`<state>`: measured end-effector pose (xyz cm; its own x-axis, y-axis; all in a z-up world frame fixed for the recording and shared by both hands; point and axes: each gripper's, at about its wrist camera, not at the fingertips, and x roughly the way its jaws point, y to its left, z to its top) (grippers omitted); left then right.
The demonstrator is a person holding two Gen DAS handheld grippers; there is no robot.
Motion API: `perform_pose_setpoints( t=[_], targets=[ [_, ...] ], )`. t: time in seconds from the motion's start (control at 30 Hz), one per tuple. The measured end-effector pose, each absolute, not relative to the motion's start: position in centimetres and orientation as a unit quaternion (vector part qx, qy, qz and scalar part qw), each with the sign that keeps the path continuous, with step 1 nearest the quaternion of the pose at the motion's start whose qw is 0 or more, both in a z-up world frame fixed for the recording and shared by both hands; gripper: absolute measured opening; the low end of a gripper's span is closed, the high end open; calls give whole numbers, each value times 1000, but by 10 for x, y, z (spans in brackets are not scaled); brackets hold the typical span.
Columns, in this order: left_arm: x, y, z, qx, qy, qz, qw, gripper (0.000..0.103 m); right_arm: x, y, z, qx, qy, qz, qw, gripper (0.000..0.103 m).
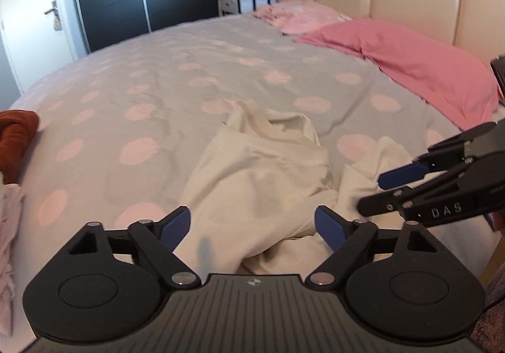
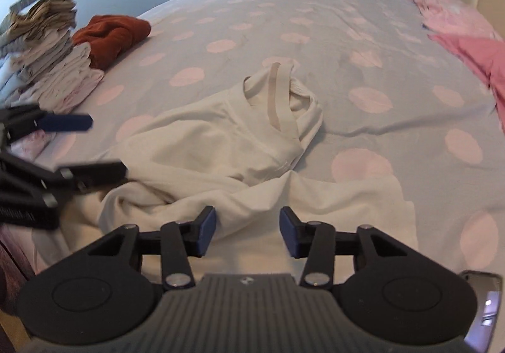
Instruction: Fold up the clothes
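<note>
The crumpled cream-white cotton T-shirt (image 2: 221, 138) lies in a loose heap near the front edge of the bed with the grey, pink-dotted duvet cover (image 1: 157, 69), its neckband turned toward the far side. Both claws tilt downward over it from the near edge. The left claw (image 1: 253, 226) hangs above the shirt's near folds with its blue pads spread apart, released, nothing pressed between them. The right claw (image 2: 248, 231) is angled down over the shirt's right part, its pads half apart and free of the cloth, also released. In the left wrist view it reaches in from the right side, just beside the left one. A rust-brown folded garment (image 2: 113, 34) and a stack of folded pale clothes (image 2: 50, 69) sit at the bed's left edge
</note>
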<state>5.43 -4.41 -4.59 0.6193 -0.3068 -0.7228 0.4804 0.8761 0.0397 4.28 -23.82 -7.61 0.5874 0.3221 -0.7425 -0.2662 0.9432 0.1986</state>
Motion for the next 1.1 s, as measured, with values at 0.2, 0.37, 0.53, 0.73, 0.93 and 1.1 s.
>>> perform_pose_setpoints(
  t=[0.2,0.37,0.53,0.73,0.93,1.1],
  targets=[
    [74,-54,-69,105,422,-223,872,49,54,-237,-86,46,445,164,879,14],
    [71,-52,-67,103,417,-229,874,21,46,-235,-85,25,460,159,873,6],
    [62,-33,-43,82,381,-206,898,7,28,-234,-77,5,472,158,867,5],
    [47,17,-11,57,368,-132,919,5,0,-233,-69,-18,480,164,862,4],
    [37,73,-5,43,381,-54,922,0,-28,-227,-67,-30,505,190,841,0],
    [27,80,-4,33,380,-78,921,3,-29,-230,-62,-21,499,190,845,4]
  ],
)
